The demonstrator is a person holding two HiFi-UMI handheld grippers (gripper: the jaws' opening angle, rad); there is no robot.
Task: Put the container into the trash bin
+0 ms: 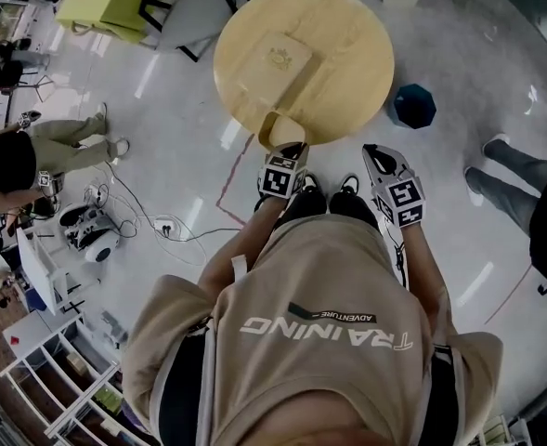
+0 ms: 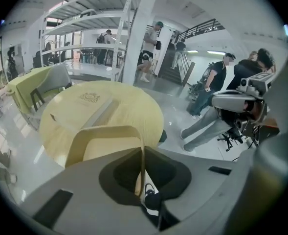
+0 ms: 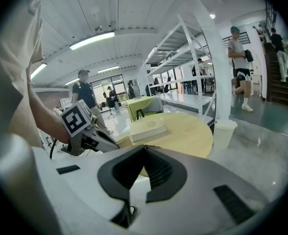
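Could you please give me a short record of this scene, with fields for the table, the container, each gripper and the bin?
table: round, wooden, a flat box lying on it
container: beige, thin-walled, at the table's near edge
left gripper: shut on the container's wall
right gripper: shut, empty
bin: white, on the floor beside the table

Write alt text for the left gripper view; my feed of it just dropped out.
The left claw is shut on the thin side wall of an open beige container, by the near edge of a round wooden table. Behind it, people stand and walk on a shiny floor.
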